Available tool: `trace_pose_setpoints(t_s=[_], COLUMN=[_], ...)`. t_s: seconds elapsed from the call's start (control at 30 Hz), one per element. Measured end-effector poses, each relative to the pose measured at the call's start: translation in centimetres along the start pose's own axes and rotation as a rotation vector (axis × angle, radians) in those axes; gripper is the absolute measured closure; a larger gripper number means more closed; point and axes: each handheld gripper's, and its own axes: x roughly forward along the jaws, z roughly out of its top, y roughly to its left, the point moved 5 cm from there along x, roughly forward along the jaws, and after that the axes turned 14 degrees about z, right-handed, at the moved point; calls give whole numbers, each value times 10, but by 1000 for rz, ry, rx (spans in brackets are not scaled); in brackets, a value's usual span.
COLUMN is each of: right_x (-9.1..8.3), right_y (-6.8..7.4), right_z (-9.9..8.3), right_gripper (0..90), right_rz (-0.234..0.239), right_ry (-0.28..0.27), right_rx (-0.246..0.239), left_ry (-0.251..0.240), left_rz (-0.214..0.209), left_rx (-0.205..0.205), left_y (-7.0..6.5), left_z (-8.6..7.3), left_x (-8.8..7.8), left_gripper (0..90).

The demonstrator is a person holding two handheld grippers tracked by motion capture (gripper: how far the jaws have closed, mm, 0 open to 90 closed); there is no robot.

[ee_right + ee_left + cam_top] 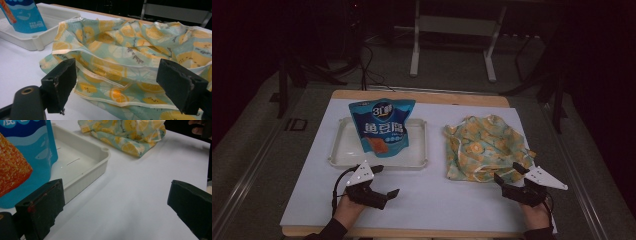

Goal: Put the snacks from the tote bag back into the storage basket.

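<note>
**Snack bag in tray, lemon bag beside it**

On the white table: a white tray at the left, with a blue snack bag standing in it. Just right of the tray, a crumpled lemon-print bag. Near the front edge, left gripper wide apart, grasping nothing, close to the tray. Right gripper also spread wide, at the lemon-print bag's near edge, clamping nothing.

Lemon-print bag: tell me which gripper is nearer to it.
Right. The right gripper sits open at the near edge of the lemon-print bag, its fingers framing the fabric. The left gripper is off to the bag's left, open, just in front of the white tray.
</note>
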Motion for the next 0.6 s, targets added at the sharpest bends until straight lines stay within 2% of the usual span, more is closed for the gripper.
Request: trace_pose_setpoints(t_s=[0.6], right_x=[1], right_y=[0], right_z=[-1], right_gripper=[167], right_rz=[9], right_ry=[2], right_rx=[6], left_ry=[-5], left_rz=[2], left_rx=[-4], left_y=[1], left_z=[1], left_x=[-1], left_gripper=[18])
